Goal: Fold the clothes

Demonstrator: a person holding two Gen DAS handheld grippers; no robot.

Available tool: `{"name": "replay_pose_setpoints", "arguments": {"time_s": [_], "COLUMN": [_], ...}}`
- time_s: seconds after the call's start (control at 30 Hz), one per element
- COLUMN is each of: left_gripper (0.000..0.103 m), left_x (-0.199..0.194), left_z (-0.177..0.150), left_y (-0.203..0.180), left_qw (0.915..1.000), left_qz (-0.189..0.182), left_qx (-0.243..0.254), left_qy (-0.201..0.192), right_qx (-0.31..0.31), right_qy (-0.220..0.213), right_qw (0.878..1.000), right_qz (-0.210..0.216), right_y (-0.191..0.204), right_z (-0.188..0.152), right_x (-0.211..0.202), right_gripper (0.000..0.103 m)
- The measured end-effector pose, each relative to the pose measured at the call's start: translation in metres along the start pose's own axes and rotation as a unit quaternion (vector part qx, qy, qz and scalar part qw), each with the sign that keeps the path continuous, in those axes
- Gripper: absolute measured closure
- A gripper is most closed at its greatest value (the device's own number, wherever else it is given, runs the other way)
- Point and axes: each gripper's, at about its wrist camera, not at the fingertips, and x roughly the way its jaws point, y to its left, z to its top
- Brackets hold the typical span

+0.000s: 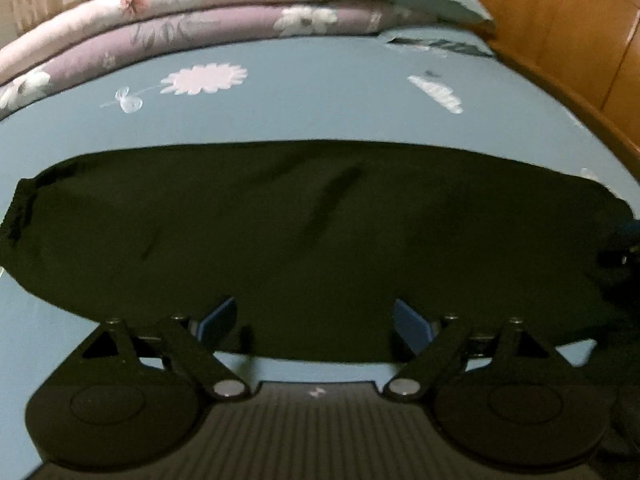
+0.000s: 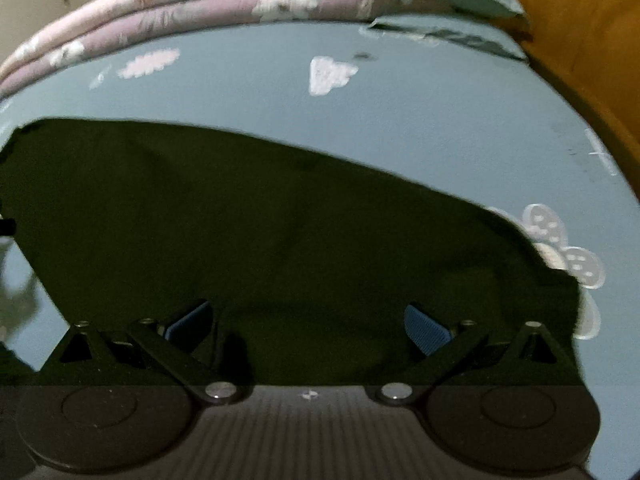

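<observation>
Left gripper: jaws spread wide, blue pads poised over the near edge of the black garment, grasping nothing. Right gripper: jaws likewise spread wide above the same garment, empty. Garment lies flat on the blue floral bedsheet.

The garment lies flat on the bed sheet, stretching from left to right just in front of both grippers. Behind it, at the far edge of the bed, a folded quilt lies in stacked layers, and a pillow lies to the right of the quilt. The wooden headboard stands along the right side of the bed.
</observation>
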Motion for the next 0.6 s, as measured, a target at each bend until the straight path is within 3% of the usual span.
{"name": "replay_pose_setpoints", "arguments": {"time_s": [0.2,0.4,0.6], "left_gripper": [0.017,0.017,0.017], "left_x": [-0.015,-0.031,-0.049], "left_z": [-0.015,-0.028,-0.026], "left_y": [-0.028,-0.054,-0.075], "left_qw": [0.9998,0.9994,0.9995], "left_qz": [-0.019,-0.035,-0.028], "left_qx": [-0.003,-0.003,0.013], "left_qy": [0.002,0.003,-0.007], "right_qx": [0.044,0.136,0.169], "right_qy": [0.009,0.039,0.026], "right_qw": [0.999,0.989,0.985], "right_qz": [0.004,0.031,-0.008], "right_y": [-0.032,-0.062,-0.09], "right_z": [-0.039,-0.091,-0.099], "right_x": [-0.036,-0.031,-0.032], "right_gripper": [0.0,0.0,0.0]}}
